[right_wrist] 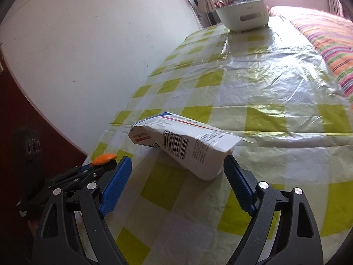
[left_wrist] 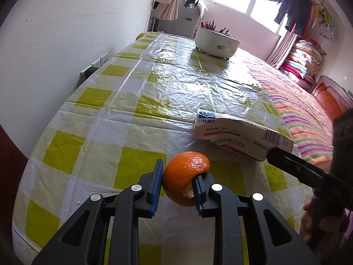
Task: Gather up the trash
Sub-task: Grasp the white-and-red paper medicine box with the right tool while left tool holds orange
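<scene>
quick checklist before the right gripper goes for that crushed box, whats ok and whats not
1. left gripper shut on the orange peel: ok, jaws clamp it.
2. right gripper open wide enough for the medicine box: ok.
3. Box between the right jaws: not ok, only its near end sits by the right-side finger.
4. Box lying free on the checked tablecloth: ok, nothing on it.
5. white bin reachable: cannot tell, it sits at the far end.
6. Grippers apart: ok.
</scene>
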Available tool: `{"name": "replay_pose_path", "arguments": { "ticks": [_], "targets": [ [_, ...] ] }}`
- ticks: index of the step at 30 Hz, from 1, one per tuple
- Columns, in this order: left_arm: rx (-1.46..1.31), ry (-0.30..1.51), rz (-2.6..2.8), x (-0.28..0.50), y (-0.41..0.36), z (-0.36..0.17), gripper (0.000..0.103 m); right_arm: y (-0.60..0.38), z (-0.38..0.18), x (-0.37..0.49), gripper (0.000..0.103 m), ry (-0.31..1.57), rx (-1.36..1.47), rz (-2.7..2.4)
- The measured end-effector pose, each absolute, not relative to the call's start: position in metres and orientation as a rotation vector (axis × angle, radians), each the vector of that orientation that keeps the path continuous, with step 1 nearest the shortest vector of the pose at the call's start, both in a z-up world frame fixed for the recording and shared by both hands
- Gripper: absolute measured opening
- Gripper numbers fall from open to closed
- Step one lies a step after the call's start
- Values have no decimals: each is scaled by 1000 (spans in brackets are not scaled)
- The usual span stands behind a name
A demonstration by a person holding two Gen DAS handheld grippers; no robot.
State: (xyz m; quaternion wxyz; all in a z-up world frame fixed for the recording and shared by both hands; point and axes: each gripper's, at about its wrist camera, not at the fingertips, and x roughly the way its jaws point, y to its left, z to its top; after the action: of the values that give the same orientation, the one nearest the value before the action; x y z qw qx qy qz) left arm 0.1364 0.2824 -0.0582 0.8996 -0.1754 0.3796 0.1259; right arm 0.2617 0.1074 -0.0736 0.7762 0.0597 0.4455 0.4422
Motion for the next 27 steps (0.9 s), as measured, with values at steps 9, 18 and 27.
{"name": "replay_pose_path", "arguments": {
  "ticks": [9,18,27],
  "targets": [
    [-338,793,248,138,276,-59,25,120,-86,270,28,1027,135,965],
    [-271,774,252,134,262,-52,25,102,-89,261,4,1021,169,926],
    [-233,760,234,129,250,-46,25,77,-66,227,2,955,142,901]
  ]
}}
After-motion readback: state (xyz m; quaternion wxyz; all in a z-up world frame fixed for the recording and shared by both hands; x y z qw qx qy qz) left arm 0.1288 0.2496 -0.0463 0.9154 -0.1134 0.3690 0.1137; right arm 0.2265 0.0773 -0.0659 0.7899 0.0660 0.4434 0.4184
